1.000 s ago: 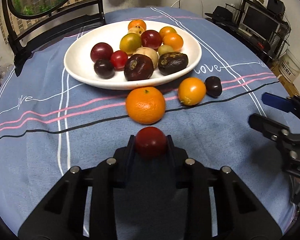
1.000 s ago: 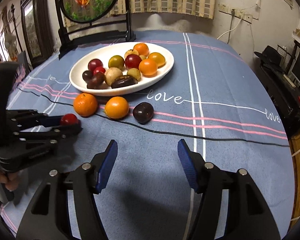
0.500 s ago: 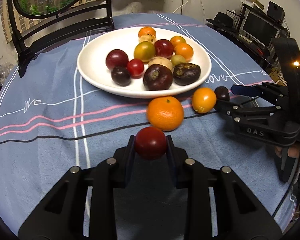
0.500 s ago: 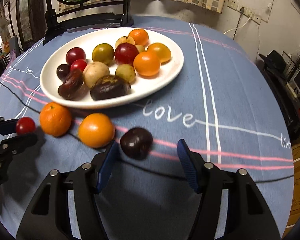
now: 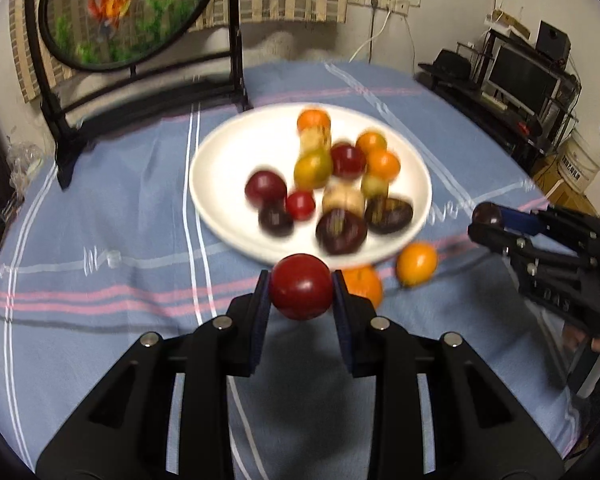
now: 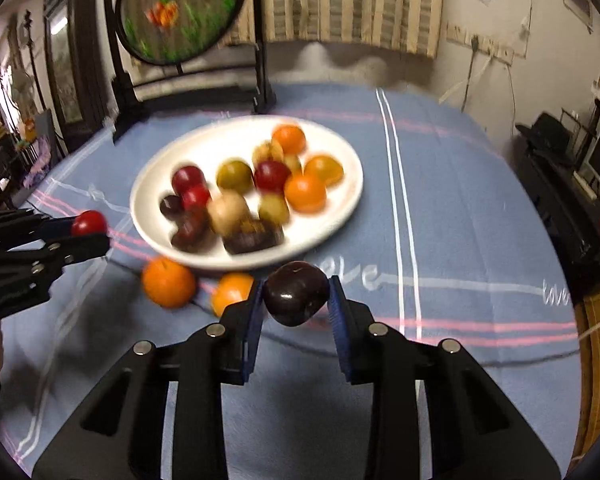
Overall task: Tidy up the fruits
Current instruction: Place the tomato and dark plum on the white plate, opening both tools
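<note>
Both grippers are loaded w/ fruit, lifted off the table and facing the plate. The left gripper point(image 5: 301, 288) pinches a small round glossy red fruit point(image 5: 301, 286) between its pads, gripped across its middle so it can't roll out. The right gripper point(image 6: 296, 294) is clamped the same way on a round dark purple plum-like fruit point(image 6: 296, 293). Both face the big white oval plate point(image 5: 224, 160) on the blue striped tablecloth point(image 5: 100, 220), which holds approx a dozen mixed fruits, so the plate looks like the collection spot. Two orange citrus fruits point(image 6: 168, 282) sit on the cloth just beside the plate's near rim, prob next to collect. Plate area is motion-blurred.
</note>
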`<state>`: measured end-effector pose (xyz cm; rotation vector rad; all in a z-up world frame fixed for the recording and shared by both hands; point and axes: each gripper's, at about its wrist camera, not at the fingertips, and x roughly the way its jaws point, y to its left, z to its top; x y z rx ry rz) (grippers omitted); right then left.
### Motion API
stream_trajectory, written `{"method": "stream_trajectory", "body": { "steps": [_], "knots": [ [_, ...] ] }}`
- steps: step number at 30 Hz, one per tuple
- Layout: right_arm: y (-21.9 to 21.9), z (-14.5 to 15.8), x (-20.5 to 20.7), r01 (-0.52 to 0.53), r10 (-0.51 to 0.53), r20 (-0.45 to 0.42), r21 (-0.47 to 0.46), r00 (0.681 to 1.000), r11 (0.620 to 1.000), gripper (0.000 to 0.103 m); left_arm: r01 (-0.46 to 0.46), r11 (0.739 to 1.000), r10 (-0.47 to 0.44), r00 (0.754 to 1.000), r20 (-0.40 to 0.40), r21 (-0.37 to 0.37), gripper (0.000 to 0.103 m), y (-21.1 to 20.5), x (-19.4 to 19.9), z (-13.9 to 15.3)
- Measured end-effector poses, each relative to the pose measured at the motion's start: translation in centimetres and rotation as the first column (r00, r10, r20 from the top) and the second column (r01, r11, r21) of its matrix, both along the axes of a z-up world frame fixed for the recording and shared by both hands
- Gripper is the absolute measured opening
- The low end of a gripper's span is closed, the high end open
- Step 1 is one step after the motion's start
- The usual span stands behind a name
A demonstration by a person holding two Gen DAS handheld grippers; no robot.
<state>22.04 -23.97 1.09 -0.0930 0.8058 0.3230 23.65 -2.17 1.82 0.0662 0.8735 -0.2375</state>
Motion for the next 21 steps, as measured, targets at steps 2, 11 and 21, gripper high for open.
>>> {"method": "stream_trajectory", "body": {
  "steps": [2, 11, 21],
  "knots": [
    [0.7, 0.7, 0.8, -0.014, 0.013, 0.032, 0.006, 0.999, 1.0, 0.033, 0.003, 1.0, -0.003, 1.0, 0.02, 0.005, 0.03, -0.5, 1.3, 0.9],
    [4.9, -0.9, 7.3, -0.061, 0.062, 0.027, -0.027, 0.998, 0.998, 0.035, -0.024, 1.0, 0.024, 0.999, 0.026, 0.006, 0.031, -2.4, 8.6, -0.6],
    [2.7, -0.8, 5.8, -0.028, 0.029, 0.023, -0.032, 0.999, 0.999, 0.04, -0.109, 0.994, 0.107, 0.992, 0.063, 0.025, 0.064, -1.5, 7.5, -0.7]
  ]
}}
